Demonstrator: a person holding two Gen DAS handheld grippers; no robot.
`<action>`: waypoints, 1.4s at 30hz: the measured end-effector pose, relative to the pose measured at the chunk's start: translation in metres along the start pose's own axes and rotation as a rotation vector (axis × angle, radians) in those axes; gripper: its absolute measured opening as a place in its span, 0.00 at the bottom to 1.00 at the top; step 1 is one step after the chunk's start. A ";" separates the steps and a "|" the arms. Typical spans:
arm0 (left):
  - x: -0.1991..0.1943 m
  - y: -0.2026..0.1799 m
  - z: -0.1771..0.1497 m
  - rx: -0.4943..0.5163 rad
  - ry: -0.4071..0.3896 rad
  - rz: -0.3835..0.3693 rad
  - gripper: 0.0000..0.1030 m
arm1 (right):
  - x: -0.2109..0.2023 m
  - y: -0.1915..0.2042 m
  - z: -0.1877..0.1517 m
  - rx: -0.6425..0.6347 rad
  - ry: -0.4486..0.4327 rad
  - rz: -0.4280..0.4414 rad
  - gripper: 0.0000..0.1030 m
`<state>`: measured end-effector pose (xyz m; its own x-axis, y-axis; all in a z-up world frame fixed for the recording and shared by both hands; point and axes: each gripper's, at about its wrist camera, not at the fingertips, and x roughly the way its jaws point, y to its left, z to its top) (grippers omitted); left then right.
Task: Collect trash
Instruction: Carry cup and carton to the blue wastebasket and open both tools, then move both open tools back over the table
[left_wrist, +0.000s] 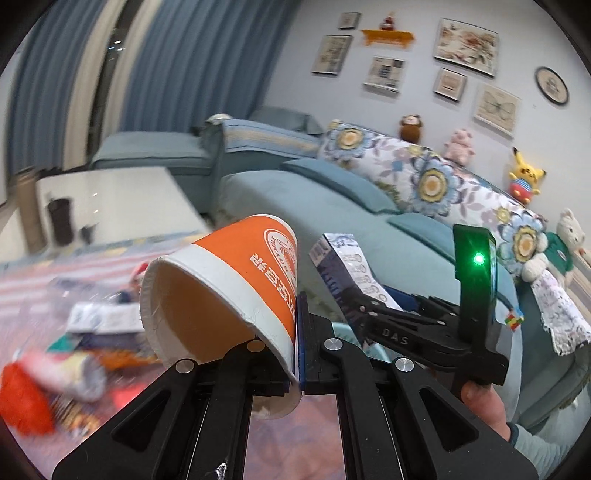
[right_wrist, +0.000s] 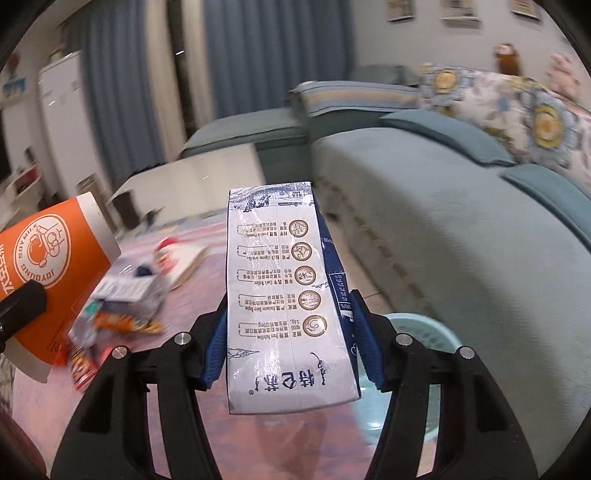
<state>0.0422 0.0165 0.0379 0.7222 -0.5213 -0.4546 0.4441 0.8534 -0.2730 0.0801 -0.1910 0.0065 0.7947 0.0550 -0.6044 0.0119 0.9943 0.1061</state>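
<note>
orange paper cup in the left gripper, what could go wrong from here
1. The left gripper pinches only the wall of the orange paper cup near its rim, so the cup could crumple or slip out.
2. The right gripper carries a blue and white milk carton close beside the cup; the two could knock together over the pale blue plastic basket.
3. The frames are blurred, so a release now might miss the basket.

Litter pile left of the left tongs smeared by motion blur, labels unreadable, orange cup cut by the picture's left edge, pale blue basket half hidden behind the right tongs
</note>
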 end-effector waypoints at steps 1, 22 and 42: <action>0.012 -0.007 0.003 0.010 0.009 -0.016 0.01 | -0.001 -0.012 0.001 0.018 -0.002 -0.020 0.55; 0.240 -0.085 -0.064 0.179 0.540 -0.165 0.03 | 0.073 -0.186 -0.097 0.438 0.295 -0.232 0.56; 0.195 -0.047 -0.061 0.097 0.447 -0.160 0.36 | 0.078 -0.170 -0.101 0.418 0.299 -0.210 0.56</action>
<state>0.1298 -0.1255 -0.0899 0.3520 -0.5749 -0.7386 0.5935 0.7473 -0.2989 0.0790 -0.3461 -0.1381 0.5430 -0.0558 -0.8379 0.4396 0.8691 0.2270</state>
